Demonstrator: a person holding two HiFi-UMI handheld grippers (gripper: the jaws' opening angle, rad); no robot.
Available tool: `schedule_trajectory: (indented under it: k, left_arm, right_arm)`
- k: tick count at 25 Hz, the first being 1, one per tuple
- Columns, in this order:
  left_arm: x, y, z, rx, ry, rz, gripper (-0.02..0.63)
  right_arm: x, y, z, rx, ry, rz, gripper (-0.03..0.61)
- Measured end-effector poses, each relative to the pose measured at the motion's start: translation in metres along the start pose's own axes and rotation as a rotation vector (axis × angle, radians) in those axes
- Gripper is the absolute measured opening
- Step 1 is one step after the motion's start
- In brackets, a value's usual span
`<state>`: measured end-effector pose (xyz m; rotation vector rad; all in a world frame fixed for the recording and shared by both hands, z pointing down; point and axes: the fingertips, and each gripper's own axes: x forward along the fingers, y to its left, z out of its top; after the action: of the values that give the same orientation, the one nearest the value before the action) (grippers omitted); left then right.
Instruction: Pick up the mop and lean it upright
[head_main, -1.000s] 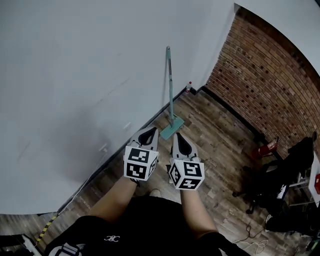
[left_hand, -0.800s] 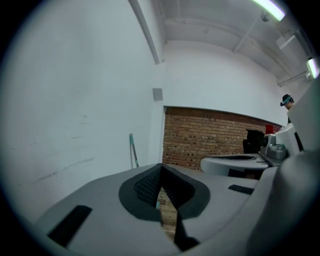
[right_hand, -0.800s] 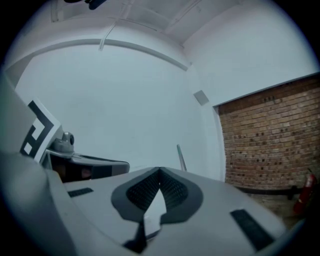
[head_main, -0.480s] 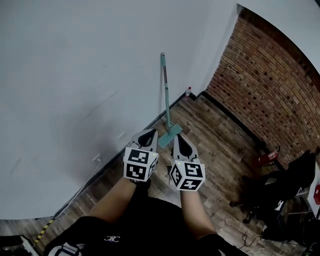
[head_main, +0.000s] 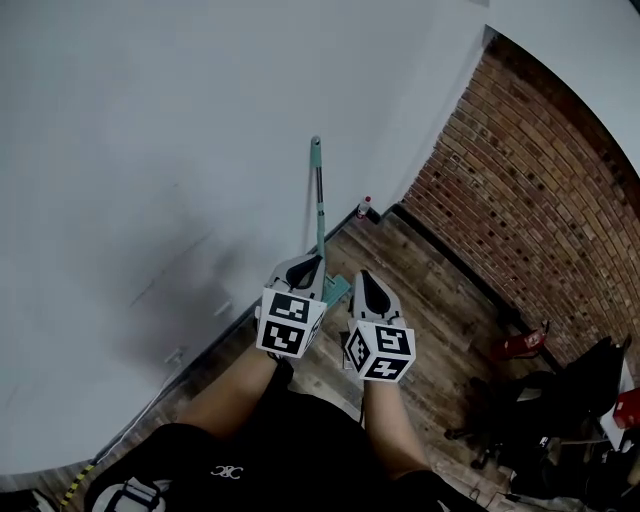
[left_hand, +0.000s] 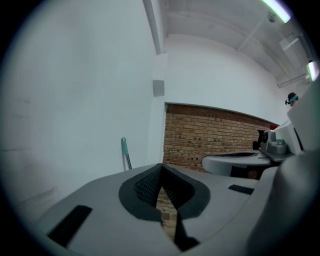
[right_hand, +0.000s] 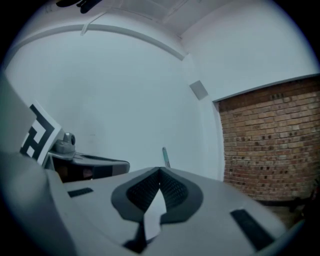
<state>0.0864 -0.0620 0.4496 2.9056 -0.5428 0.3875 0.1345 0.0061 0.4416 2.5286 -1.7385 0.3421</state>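
The mop (head_main: 318, 205) leans upright against the white wall, its teal grip at the top and a grey handle below. Its teal head (head_main: 337, 289) rests on the wood floor and is partly hidden behind my left gripper (head_main: 306, 262). My right gripper (head_main: 362, 275) is beside it, just right of the mop head. Both grippers are held side by side in front of the person's body, jaws shut and empty. The top of the mop handle (left_hand: 124, 151) shows above the left gripper (left_hand: 161, 165) in its own view, and the handle (right_hand: 164, 155) shows above the right gripper (right_hand: 160, 170).
A brick wall (head_main: 540, 190) meets the white wall (head_main: 150, 150) at a corner, where a small bottle (head_main: 362, 207) stands. A red object (head_main: 517, 345) lies at the brick wall's foot. Dark chairs and gear (head_main: 560, 430) crowd the lower right. Wood floor (head_main: 440, 300) lies ahead.
The view has swung so that the mop sits lower and closer to the grippers. Its head is now partly behind the left gripper. The mop stays against the wall and both grippers stay shut.
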Motion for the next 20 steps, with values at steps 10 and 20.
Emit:
schedule_trajectory:
  k: [10,20]
  left_arm:
    - [0.12,0.091,0.069,0.017,0.018,0.013,-0.006]
    - [0.169,0.14,0.055,-0.055,0.053,0.191,-0.006]
  right_arm:
    - [0.156,-0.03,0.05,-0.009,0.024,0.01,0.014]
    - [0.243,-0.039,0.036,-0.079,0.081,0.189,0.015]
